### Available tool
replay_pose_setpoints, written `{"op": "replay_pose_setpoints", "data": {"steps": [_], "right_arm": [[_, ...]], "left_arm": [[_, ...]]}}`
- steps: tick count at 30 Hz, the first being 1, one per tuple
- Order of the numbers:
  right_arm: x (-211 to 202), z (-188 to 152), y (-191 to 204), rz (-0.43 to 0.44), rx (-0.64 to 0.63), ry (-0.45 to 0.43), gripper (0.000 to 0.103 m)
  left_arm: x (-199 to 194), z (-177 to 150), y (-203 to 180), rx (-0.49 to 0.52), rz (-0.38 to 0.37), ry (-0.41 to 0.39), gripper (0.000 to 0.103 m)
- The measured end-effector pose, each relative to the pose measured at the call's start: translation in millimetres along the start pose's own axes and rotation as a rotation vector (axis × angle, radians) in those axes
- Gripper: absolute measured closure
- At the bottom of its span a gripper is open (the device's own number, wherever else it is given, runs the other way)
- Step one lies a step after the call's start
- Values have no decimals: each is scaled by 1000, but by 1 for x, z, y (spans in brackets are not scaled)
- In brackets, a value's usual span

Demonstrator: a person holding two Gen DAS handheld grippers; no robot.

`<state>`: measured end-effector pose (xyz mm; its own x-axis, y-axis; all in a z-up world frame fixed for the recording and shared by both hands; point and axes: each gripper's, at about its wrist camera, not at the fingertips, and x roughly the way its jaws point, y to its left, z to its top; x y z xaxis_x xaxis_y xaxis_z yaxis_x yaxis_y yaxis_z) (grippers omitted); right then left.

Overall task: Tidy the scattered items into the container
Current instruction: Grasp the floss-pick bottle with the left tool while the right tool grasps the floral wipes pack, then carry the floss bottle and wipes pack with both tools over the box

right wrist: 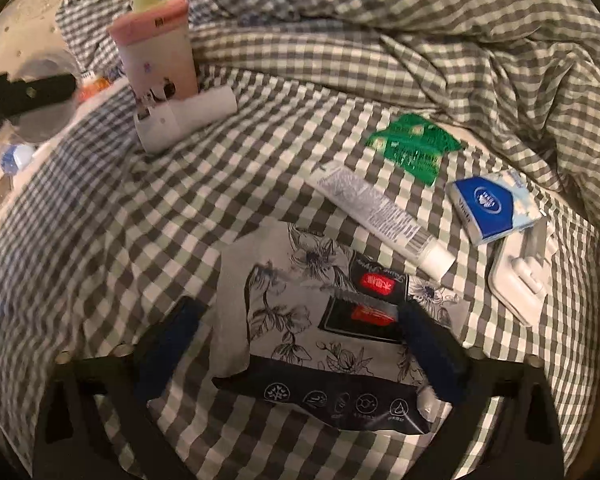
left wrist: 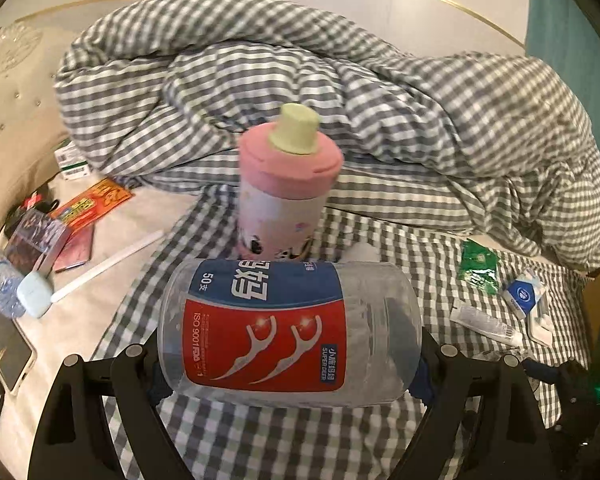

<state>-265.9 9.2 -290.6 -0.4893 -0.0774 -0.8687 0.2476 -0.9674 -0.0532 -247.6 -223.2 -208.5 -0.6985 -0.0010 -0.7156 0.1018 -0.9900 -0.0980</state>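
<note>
Left hand-held gripper (left wrist: pixel 290 354) pinches clear floss-pick jar (left wrist: pixel 290 330) sideways between both pads, above checked bedsheet (left wrist: pixel 228 436). Right hand-held gripper (right wrist: pixel 300 344) spread, pads (right wrist: pixel 432 348) flanking flat floral packet (right wrist: pixel 300 320) lying on sheet; contact unclear. Pink bottle (left wrist: pixel 286 184) stands beyond jar.

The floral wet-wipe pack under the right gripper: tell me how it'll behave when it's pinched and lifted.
The floral pack looks like a soft film pouch lying flat on the checked bedding, so it will probably sag or fold rather than stay stiff. Its glossy wrapper may slide between the right gripper's pads. Being flat, it is unlikely to roll.
</note>
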Motion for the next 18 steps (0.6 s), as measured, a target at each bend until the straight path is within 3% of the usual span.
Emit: {"op": "replay_pose_setpoints", "data": {"steps": [6, 10, 18], "right_arm": [[-3, 1, -5, 24, 7, -8, 44], [-13, 3, -5, 56, 15, -25, 68], [-56, -1, -23, 64, 37, -76, 74]], "left_arm": [[-5, -2, 5, -25, 10, -2, 14], [-13, -2, 0, -23, 6, -5, 14], [-44, 1, -22, 1, -9, -28, 14]]}}
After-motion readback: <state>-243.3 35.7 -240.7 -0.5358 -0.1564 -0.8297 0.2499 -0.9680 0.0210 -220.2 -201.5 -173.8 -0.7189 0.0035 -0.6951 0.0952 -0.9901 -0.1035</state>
